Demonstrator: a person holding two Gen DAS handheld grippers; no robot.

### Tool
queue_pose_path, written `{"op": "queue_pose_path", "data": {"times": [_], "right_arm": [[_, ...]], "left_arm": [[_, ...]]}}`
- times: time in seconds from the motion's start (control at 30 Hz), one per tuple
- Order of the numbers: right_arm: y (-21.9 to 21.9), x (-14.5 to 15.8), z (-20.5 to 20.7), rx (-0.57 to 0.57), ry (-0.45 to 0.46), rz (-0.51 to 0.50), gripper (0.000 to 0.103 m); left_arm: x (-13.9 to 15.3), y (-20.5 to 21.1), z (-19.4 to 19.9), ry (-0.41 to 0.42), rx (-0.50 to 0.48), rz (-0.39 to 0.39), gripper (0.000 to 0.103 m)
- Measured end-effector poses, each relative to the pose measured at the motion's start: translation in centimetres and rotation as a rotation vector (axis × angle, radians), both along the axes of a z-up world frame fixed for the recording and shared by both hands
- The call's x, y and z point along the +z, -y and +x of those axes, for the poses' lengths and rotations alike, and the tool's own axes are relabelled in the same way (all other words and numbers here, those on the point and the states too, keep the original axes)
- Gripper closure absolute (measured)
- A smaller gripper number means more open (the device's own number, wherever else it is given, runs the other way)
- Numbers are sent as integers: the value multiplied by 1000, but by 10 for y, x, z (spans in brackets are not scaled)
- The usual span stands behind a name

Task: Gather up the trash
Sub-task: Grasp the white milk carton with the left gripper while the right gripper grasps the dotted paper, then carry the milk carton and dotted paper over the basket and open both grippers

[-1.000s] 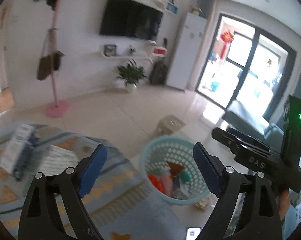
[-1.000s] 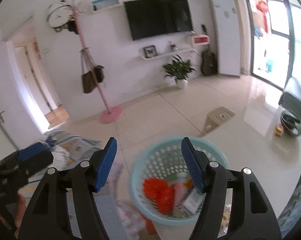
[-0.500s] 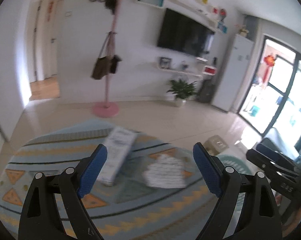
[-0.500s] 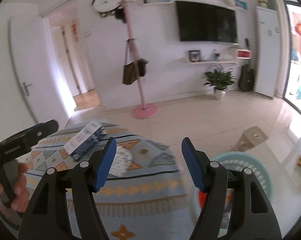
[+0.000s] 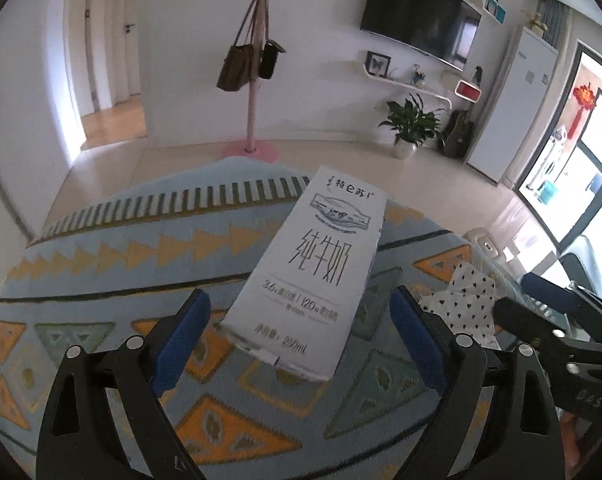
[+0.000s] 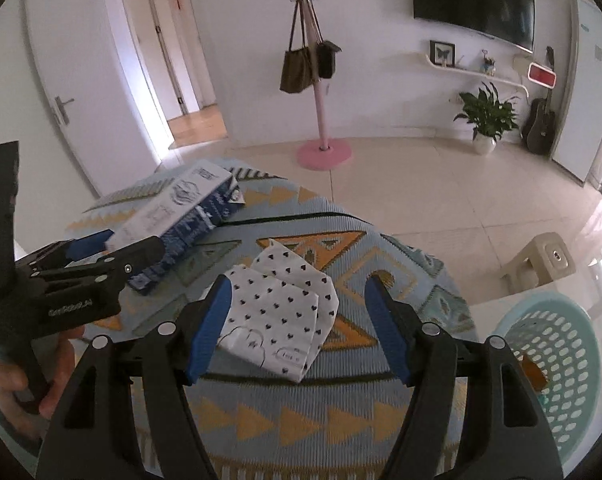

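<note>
A white and blue milk carton [image 5: 313, 276] lies flat on the patterned cloth [image 5: 101, 264]. My left gripper [image 5: 301, 336] is open, its blue pads on either side of the carton's near end, not touching it. A white paper bag with black hearts [image 6: 281, 316] lies on the cloth; my right gripper [image 6: 297, 332] is open with its fingers on either side of it. The carton also shows in the right wrist view [image 6: 181, 216], with the left gripper at its near end. The bag also shows in the left wrist view [image 5: 465, 300].
A pale green perforated basket [image 6: 561, 364] with some trash stands on the floor at the right. A beige stool [image 6: 541, 264] is beyond it. A pink coat stand [image 6: 321, 148] with bags and a potted plant [image 6: 485, 120] stand by the far wall.
Both grippers have swung left, away from the basket, and come down close over the cloth. The left now straddles the carton's end and the right straddles the heart-print bag.
</note>
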State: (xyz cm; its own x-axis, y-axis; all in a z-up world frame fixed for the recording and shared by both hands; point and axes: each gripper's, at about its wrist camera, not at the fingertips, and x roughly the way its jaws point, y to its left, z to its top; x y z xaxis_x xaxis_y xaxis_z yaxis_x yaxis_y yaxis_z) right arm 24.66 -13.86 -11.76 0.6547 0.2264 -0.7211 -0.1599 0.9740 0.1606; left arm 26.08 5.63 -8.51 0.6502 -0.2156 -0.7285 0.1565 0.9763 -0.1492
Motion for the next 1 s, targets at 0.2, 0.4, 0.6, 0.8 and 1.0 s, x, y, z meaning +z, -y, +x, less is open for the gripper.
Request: {"op": "queue_pose_path", "data": {"times": [0.2, 0.4, 0.6, 0.8, 1.0], "right_arm": [[-6, -16, 12, 5, -38, -25, 38], [-16, -22, 9, 30, -65, -67, 49], [-27, -19, -1, 83, -42, -92, 82], [-24, -3, -23, 136, 49, -29, 98], [-5, 13, -43, 109, 125, 34, 100]], "left_arm": [[-5, 9, 13, -12, 5, 81, 21], [-10, 13, 13, -25, -1, 116, 36], [-4, 22, 4, 29, -11, 165, 45], [8, 19, -9, 70, 0, 138, 48], [29, 21, -30, 133, -20, 100, 48]]}}
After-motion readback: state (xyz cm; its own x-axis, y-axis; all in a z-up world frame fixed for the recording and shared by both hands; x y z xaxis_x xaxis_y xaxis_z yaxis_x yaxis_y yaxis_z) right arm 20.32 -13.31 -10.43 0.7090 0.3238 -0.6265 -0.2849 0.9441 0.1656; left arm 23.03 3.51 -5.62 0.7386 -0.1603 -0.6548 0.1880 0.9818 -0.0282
